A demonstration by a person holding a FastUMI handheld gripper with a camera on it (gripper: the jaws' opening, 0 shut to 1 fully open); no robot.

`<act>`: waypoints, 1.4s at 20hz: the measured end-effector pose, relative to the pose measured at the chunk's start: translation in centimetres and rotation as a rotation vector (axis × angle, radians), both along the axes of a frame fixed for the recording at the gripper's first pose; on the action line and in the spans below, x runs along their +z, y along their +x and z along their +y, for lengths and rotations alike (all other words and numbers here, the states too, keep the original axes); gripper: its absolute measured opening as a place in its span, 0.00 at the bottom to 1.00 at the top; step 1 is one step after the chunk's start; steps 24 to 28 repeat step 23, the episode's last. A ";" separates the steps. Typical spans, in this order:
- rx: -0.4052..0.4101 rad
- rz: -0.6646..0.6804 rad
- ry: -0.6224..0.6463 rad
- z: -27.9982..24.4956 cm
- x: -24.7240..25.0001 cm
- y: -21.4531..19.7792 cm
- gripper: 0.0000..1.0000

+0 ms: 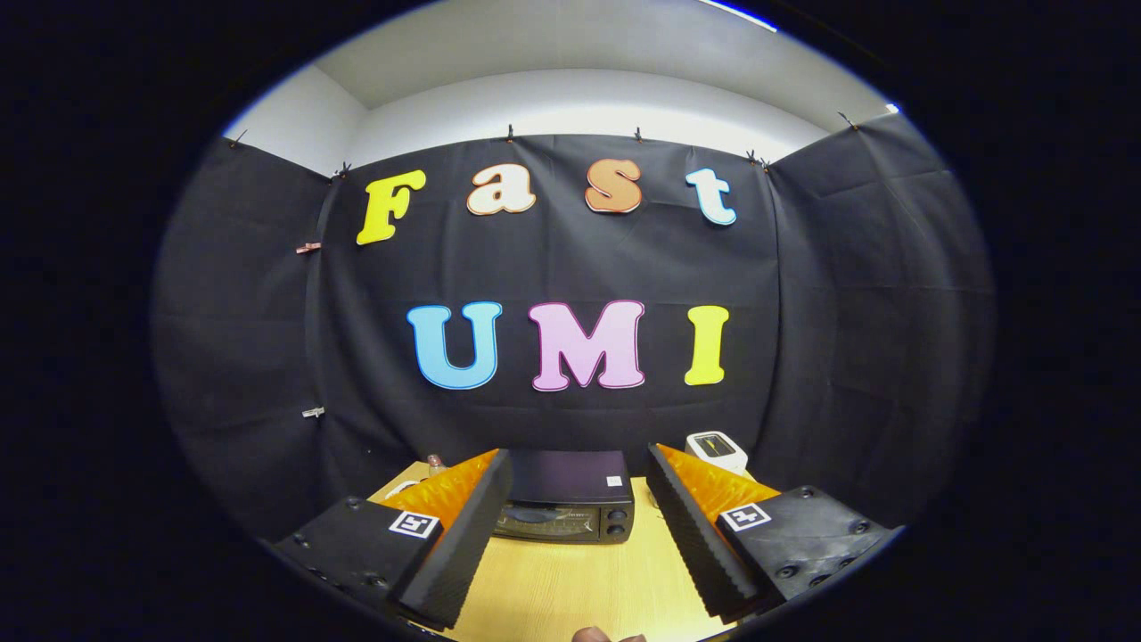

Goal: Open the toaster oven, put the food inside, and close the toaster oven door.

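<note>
Your wooden table runs up to a black cloth wall; your gripper hangs spread wide, holding nothing; the toaster oven sits beyond the fingers, door closed; a small white device stands behind it.

Black cloth is hanging as the booth's wall, running across the far side and folding forward on the left and right, with small clips pinching its top edge. Above it, a pale wall and ceiling are catching soft, even light. Near the bottom, a light wooden table is stretching toward the cloth.
</note>
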State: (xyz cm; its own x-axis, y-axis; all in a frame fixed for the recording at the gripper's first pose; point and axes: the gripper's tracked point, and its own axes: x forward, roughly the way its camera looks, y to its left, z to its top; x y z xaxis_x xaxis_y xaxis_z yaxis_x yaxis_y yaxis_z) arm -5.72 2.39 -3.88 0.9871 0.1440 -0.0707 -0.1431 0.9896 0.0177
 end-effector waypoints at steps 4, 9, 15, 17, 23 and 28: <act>-0.001 -0.005 -0.013 -0.5 0.2 -0.3 0.98; -0.018 -0.012 -0.007 -1.3 0.9 -0.4 0.98; -0.028 -0.024 -0.018 -1.6 1.3 -0.2 0.98; -0.027 -0.023 -0.016 -1.6 1.2 -0.1 0.98; -0.029 -0.033 -0.019 -1.6 1.9 0.1 0.98; -0.029 -0.033 -0.019 -1.6 1.9 0.1 0.98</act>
